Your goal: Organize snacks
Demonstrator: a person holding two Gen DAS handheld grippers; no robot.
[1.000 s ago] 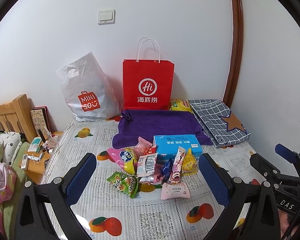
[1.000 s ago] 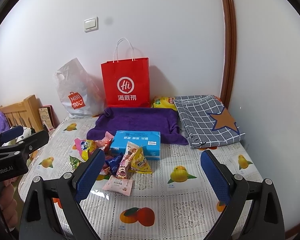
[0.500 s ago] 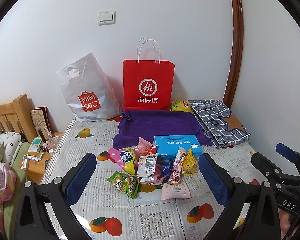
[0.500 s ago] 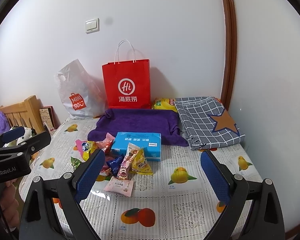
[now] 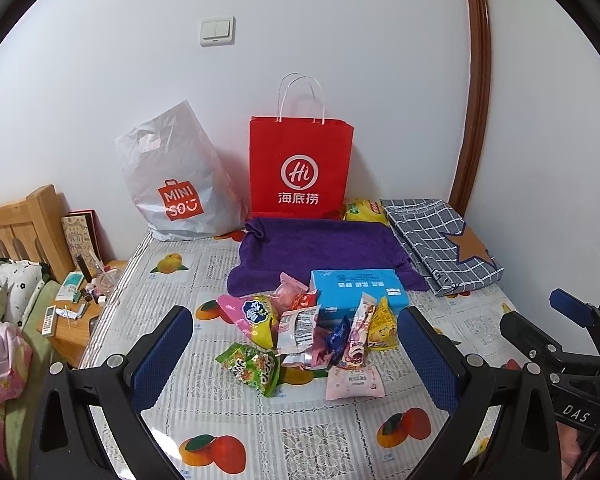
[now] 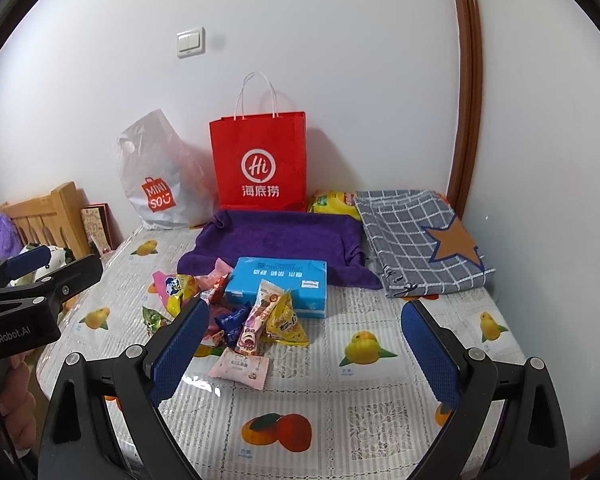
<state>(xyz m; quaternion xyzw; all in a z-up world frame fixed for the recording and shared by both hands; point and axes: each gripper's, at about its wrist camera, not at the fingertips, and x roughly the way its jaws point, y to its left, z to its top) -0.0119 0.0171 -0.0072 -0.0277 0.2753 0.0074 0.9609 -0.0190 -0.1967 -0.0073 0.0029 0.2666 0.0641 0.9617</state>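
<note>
A pile of small snack packets lies in the middle of the fruit-print table, in front of a blue box; a pink packet lies nearest. The pile also shows in the right wrist view, with the blue box behind. A red paper bag and a white MINISO bag stand at the wall. My left gripper is open and empty, held above the near table. My right gripper is open and empty, to the right of the pile.
A purple towel lies behind the box, a checked cloth with a star at the right, a yellow packet between them at the wall. A wooden bed frame and cluttered stand are left of the table.
Both grippers have drifted very slightly; the scene shifts a little lower in the right wrist view. Nothing on the table has moved.
</note>
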